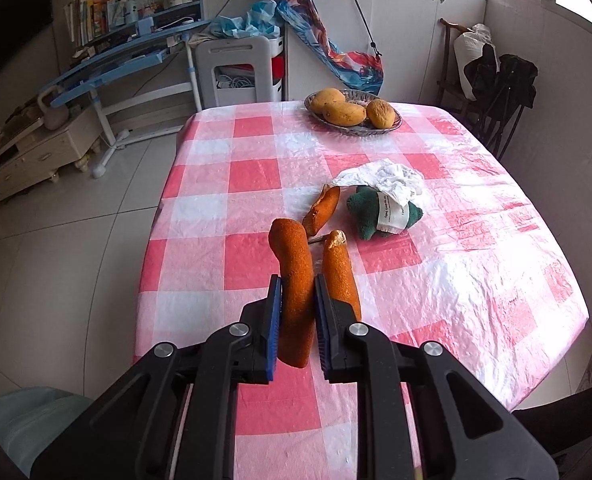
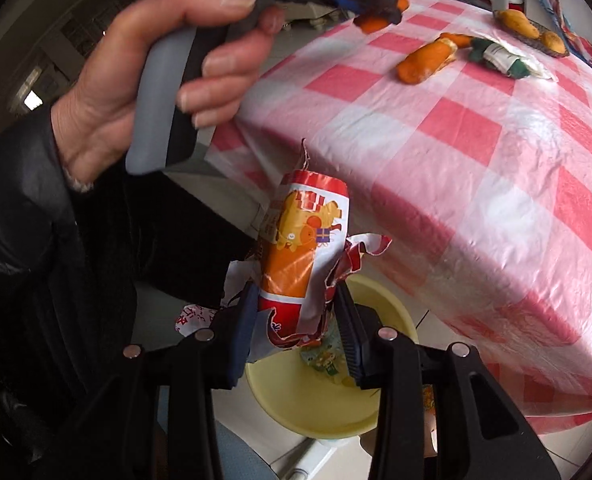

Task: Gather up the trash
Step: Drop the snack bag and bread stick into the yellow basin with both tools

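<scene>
The left gripper (image 1: 299,286) was clenched on a long orange strip of peel (image 1: 293,292), which stood upright between its blue pads above the near part of the table with the pink-and-white checked plastic cloth (image 1: 476,280). Just to the right of it a second orange peel piece (image 1: 338,270) lay on the cloth, and a smaller curled peel (image 1: 322,208) lay a little farther. Beside that, to the right, were a dark green cloth bundle with a white paper band (image 1: 376,212) and a crumpled white tissue (image 1: 384,180) touching it. At the far end stood a shallow woven dish (image 1: 394,125) with three yellow-brown fruits (image 1: 344,114).

The right gripper (image 2: 296,304) was grasping a torn red, white and orange snack wrapper (image 2: 300,248), held off the near edge of the table, above a pale yellow round plastic basin (image 2: 308,404) on the floor. Some wrapper scraps (image 2: 328,360) lay inside the basin. In the right wrist view the person's left hand (image 2: 143,80) gripped the grey handle of the other gripper.
</scene>
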### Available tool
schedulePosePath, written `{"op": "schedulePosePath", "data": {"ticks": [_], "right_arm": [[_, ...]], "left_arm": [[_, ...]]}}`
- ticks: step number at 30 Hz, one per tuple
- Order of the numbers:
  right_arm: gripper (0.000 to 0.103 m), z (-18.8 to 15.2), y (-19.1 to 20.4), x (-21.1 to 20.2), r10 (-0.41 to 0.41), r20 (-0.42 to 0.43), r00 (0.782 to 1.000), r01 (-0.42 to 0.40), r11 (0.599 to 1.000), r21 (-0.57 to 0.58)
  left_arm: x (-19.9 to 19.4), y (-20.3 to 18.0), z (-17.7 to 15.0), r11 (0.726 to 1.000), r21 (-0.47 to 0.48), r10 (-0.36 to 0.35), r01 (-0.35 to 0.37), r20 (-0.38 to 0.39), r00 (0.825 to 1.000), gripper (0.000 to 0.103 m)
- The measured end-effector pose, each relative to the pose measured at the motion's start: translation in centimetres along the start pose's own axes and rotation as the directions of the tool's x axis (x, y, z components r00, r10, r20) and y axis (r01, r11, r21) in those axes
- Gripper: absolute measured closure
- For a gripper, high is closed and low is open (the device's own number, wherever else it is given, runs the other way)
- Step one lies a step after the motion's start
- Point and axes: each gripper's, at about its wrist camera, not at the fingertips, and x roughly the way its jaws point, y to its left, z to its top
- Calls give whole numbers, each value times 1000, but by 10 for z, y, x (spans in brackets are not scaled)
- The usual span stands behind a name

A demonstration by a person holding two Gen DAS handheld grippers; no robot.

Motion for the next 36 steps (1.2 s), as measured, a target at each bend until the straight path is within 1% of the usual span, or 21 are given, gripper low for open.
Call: {"op": "schedulePosePath", "data": {"ticks": [4,7,8,10,12,15,16,18,20,21,24,26,29,31,34,36], "right_arm": [[63,-1,3,12,-20,-55,998,18,999,-32],[59,-4,2,20,-26,-94,995,23,999,-35],[56,-5,1,22,-29,-103,994,26,999,-35],[52,-5,0,23,-35,-105,994,32,999,-34],[50,-3,-2,19,-38,-83,996,36,999,-26],[46,-8,-3,7,-57,-24,998,57,998,-3],[46,-8,-5,2,-63,4,998,63,998,11],[42,-10,-11,-13,-85,80,993,81,995,50],[35,-9,-21,-31,-115,176,978,96,989,112],[34,-7,-29,-42,-125,227,966,91,984,155],[33,-12,-52,-69,-140,355,924,38,960,279],[32,-18,-64,-82,-143,412,900,-3,943,333],[31,-19,-70,-89,-149,459,876,-35,929,368],[31,-19,-72,-91,-152,472,868,-44,925,379],[30,-19,-76,-104,-144,489,860,-69,918,391],[30,-20,-77,-110,-138,497,857,-82,915,395]], "left_arm": [[-5,-1,-3,1000,2,1,-1,5,1000,88],[-9,-3,-5,1000,7,1,-1,8,1000,88],[-10,-3,-5,1000,9,2,-2,9,1000,88],[-13,-5,-6,1000,13,4,-4,12,1000,88],[-15,-5,-8,1000,14,4,-4,14,1000,88],[-16,-5,-8,1000,13,2,-2,11,1000,88],[-18,-6,-10,1000,11,-2,2,9,1000,88],[-24,-7,-18,1000,3,-13,13,3,1000,88],[-30,-9,-30,999,-11,-38,38,-13,999,88],[-32,-11,-38,999,-15,-50,50,-23,998,88],[-38,-20,-60,996,-17,-87,86,-58,995,88],[-43,-29,-73,994,-7,-109,109,-80,991,88],[-49,-41,-95,988,-6,-151,152,-116,982,88],[-52,-45,-112,980,-32,-197,194,-154,968,88],[-57,-47,-133,970,-67,-241,233,-195,951,88],[-58,-49,-144,962,-75,-273,262,-229,934,88]]}}
